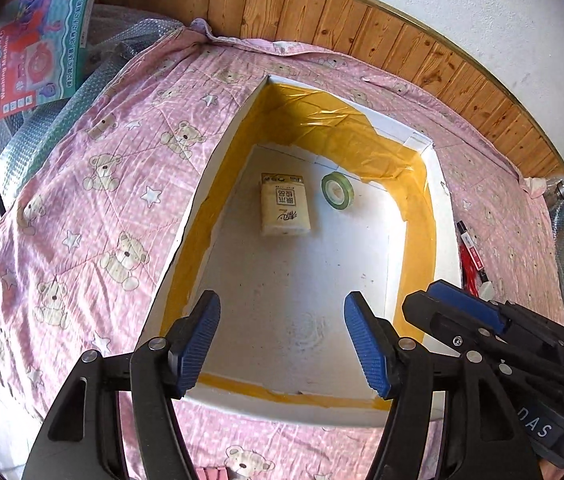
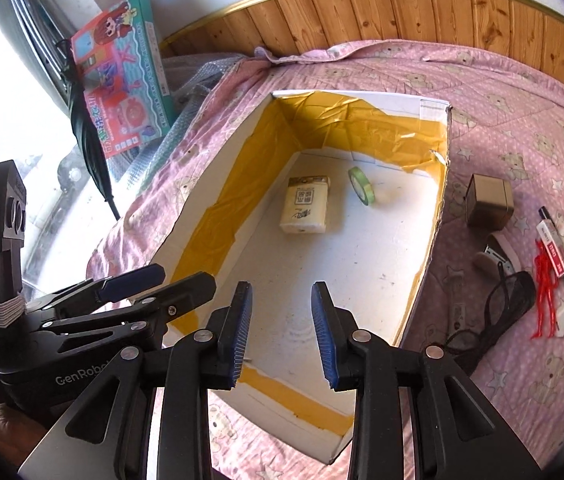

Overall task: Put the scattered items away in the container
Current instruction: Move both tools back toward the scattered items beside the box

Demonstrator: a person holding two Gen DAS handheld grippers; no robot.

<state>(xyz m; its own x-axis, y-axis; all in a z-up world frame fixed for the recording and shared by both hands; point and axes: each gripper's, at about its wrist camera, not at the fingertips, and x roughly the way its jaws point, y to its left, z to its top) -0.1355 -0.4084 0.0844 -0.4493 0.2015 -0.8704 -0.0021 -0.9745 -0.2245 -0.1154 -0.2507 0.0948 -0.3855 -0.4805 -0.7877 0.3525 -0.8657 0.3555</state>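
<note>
White box (image 2: 217,184) sitting mid-frame on pink quilt (image 2: 522,92); tissue pack (image 2: 305,210) and tape roll (image 2: 362,186) lying inside. Both grippers, left (image 1: 282,344) wide, right (image 2: 281,334) half open, hovering empty. Suggest right swinging toward brown cube (image 2: 489,200), centre right, descending squarely.

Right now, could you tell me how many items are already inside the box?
2. The tissue pack lies on the floor of the box toward its far end, and the green tape roll sits just right of it. Nothing else shows inside.
</note>
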